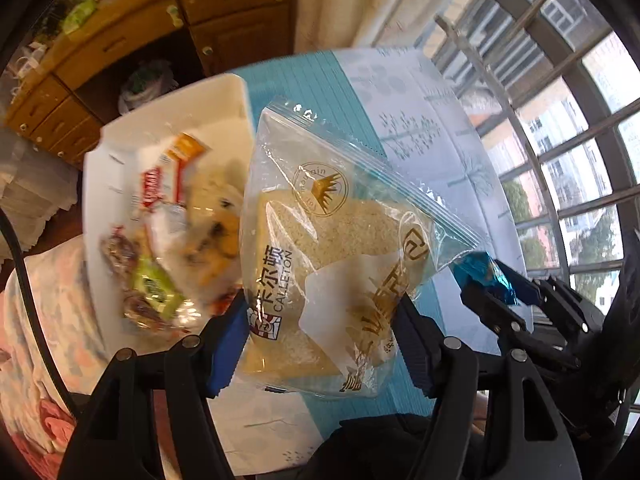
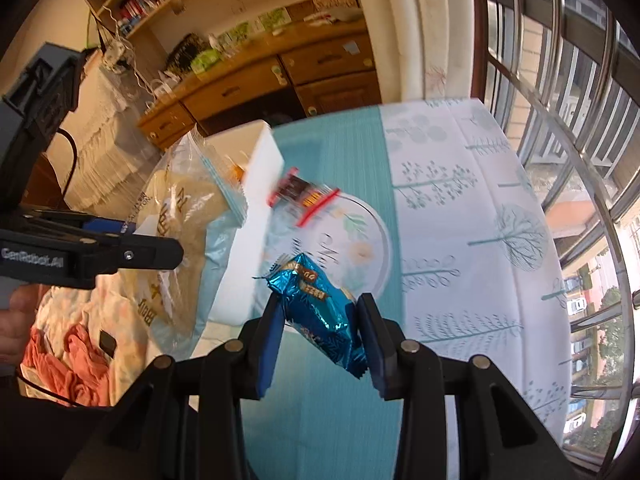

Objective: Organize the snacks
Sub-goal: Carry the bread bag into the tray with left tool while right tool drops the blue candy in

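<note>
My left gripper point(image 1: 320, 320) is shut on a clear bag of bread point(image 1: 320, 240) printed CALLETON, held above the table beside a white box point(image 1: 120, 152). The box holds several wrapped snacks point(image 1: 160, 240). My right gripper point(image 2: 320, 332) is shut on a shiny blue snack packet point(image 2: 316, 304), lifted over the teal cloth. In the left wrist view the right gripper point(image 1: 492, 280) shows at the right edge with that blue packet point(image 1: 480, 264). In the right wrist view the bread bag point(image 2: 180, 216) hangs at the left, in front of the white box point(image 2: 260, 184).
A small clear pouch with a red seal point(image 2: 304, 200) lies on the table point(image 2: 460, 208) next to the box. The table carries a teal runner and a white tree-print cloth. A wooden dresser point(image 2: 260, 80) stands behind, windows with bars to the right, and pink fabric point(image 2: 68, 352) at lower left.
</note>
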